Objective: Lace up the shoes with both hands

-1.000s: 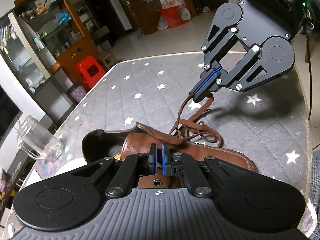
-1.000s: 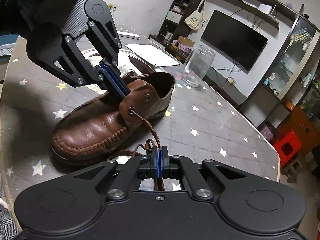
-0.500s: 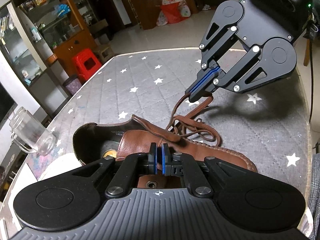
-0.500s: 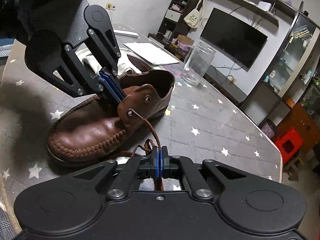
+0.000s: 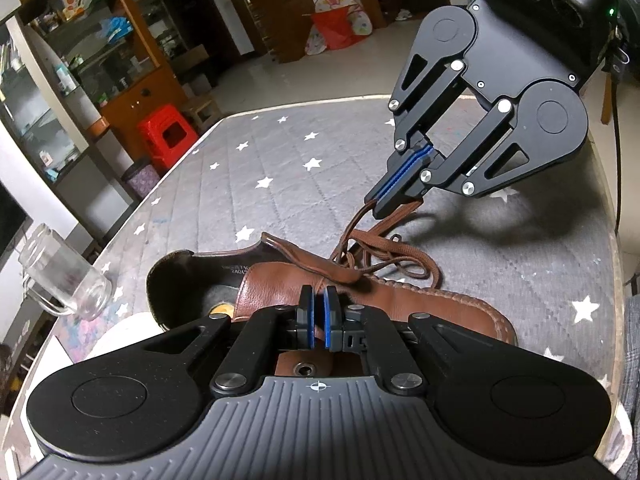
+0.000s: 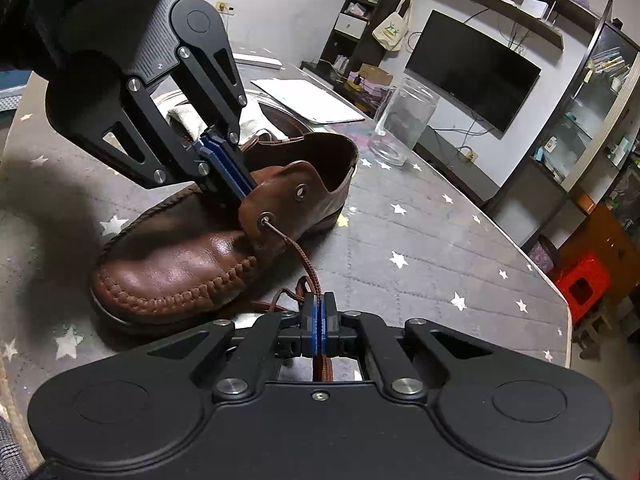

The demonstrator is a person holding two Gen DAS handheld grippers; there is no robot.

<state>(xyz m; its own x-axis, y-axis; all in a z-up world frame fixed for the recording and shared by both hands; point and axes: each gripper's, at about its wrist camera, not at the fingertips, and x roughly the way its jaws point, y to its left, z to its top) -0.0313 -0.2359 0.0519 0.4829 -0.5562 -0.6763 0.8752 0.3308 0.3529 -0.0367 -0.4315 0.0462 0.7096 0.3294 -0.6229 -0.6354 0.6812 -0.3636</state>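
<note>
Right claw (image 6: 319, 312) pinches lace (image 6: 298, 246); shoe (image 6: 200, 256) toe points lower-left.

Support surface: table (image 6: 440, 248) with grey quilted star-print cover
Resting on it: brown leather shoe (image 6: 192, 264), empty glass jar (image 6: 404, 120), white paper sheet (image 6: 308, 100)

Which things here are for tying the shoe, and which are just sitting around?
For the job:
brown shoe
brown lace, pinched by the right gripper
left gripper, clamped on the shoe's eyelet flap

Just lying about:
glass jar
white paper
red stool
</note>
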